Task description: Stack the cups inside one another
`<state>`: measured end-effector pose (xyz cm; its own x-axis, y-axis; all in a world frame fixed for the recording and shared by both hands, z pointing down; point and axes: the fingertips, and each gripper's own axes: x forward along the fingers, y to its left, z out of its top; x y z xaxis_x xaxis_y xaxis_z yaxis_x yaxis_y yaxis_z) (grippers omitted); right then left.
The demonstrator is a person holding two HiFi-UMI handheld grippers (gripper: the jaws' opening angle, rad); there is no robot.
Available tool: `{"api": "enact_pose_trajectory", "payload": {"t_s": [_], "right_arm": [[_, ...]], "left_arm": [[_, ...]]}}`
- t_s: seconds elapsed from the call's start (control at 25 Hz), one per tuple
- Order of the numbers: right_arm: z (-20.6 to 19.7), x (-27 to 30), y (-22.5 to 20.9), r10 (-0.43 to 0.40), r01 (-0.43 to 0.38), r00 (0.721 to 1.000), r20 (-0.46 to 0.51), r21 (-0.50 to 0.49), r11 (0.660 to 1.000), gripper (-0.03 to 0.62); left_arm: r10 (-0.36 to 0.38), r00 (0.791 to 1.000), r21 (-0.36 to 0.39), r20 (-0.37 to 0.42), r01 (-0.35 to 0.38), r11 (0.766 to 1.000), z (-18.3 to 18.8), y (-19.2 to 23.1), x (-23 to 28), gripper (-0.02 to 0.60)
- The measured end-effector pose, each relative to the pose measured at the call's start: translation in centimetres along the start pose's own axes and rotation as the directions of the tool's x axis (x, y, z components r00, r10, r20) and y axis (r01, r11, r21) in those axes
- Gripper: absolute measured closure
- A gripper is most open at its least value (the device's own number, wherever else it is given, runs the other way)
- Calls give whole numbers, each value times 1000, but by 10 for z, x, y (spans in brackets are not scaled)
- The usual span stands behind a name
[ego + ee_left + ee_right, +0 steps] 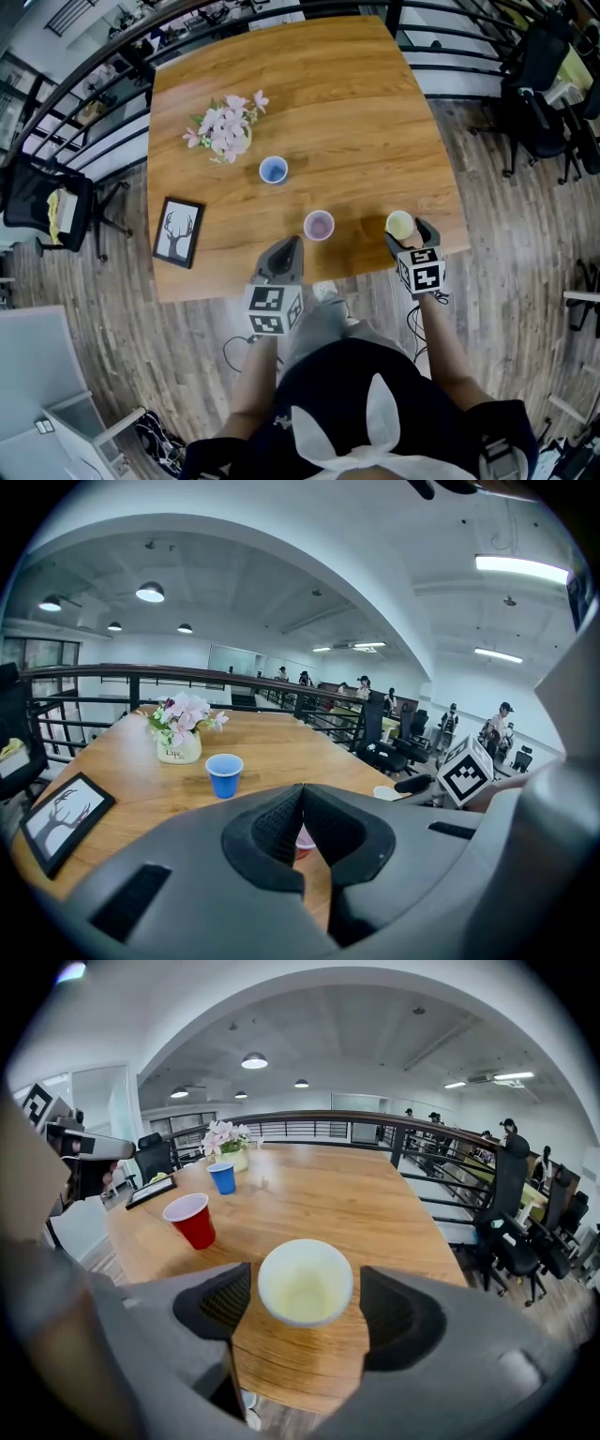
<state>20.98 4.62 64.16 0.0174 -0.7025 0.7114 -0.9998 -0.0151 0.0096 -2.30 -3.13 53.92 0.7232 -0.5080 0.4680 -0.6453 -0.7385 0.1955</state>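
Three cups stand on the wooden table (375, 122). The blue cup (273, 171) is farthest back, the red cup (319, 225) is in the middle and the pale yellow cup (400, 225) is near the front right edge. My right gripper (410, 234) is open, with the yellow cup (305, 1282) upright between its pads and a thin gap on each side. My left gripper (290, 247) hangs at the front edge just left of the red cup, its tips shut (302, 795) on nothing. A sliver of the red cup (305, 842) shows behind them.
A vase of pink flowers (228, 131) stands at the back left. A framed deer picture (178, 232) lies at the front left. The table's front edge runs just under both grippers. A black railing (84, 84) and office chairs (539, 84) surround the table.
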Motion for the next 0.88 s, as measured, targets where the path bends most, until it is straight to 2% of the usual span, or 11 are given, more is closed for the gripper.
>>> {"api": "enact_pose_trajectory", "payload": {"t_s": [0.32,0.44,0.88], "right_arm": [[-10,9,3,11,-10,999,-31,22,1000,233],[-8,8,2,6,-6,1000,-24,13,1000,267],[8,7,7,16,-16,1000,10,-9,1000,266]], "left_arm": [[-1,1000,0,-4,1,1000,1,4,4,565],[2,1000,-3,-4,-2,1000,1,6,4,565],[26,1000,-15,-2,-26,1000,-4,14,-3,565]]}}
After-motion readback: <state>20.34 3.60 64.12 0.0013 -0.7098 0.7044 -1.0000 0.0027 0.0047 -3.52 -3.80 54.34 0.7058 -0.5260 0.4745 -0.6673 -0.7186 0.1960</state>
